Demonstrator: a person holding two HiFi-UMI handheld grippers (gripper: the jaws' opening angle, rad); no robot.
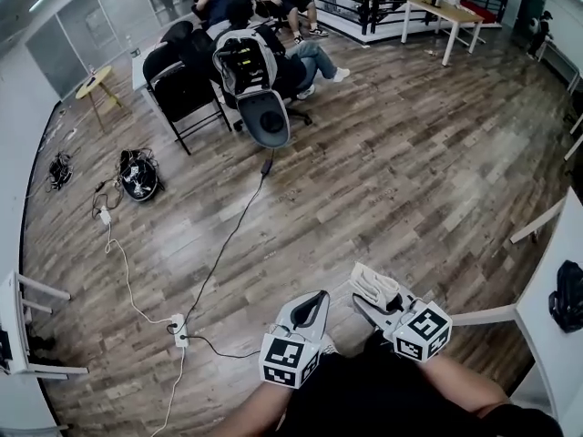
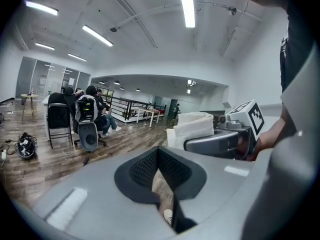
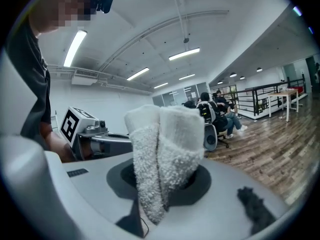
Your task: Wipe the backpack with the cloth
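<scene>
Cloth [image 3: 167, 134] in right hand-held gripper [image 3: 165, 181]

The cloth [image 3: 165, 154] is white terry, its pile rough and nubbly, its folded outer face smoother. The right claw [image 1: 369, 299] clamped on it has a smooth, matt grey plastic shell with a dull black lining round the jaws. On the left claw [image 2: 159, 151] the inner pads [image 2: 142, 171] are black, finely dimpled and rubbery-looking. The marker cubes [image 1: 290, 358] are matt white with black print. The floor [image 1: 392, 171] is brown wood plank with a soft sheen. The backpack [image 1: 241, 62] looks like grey and black fabric.
</scene>
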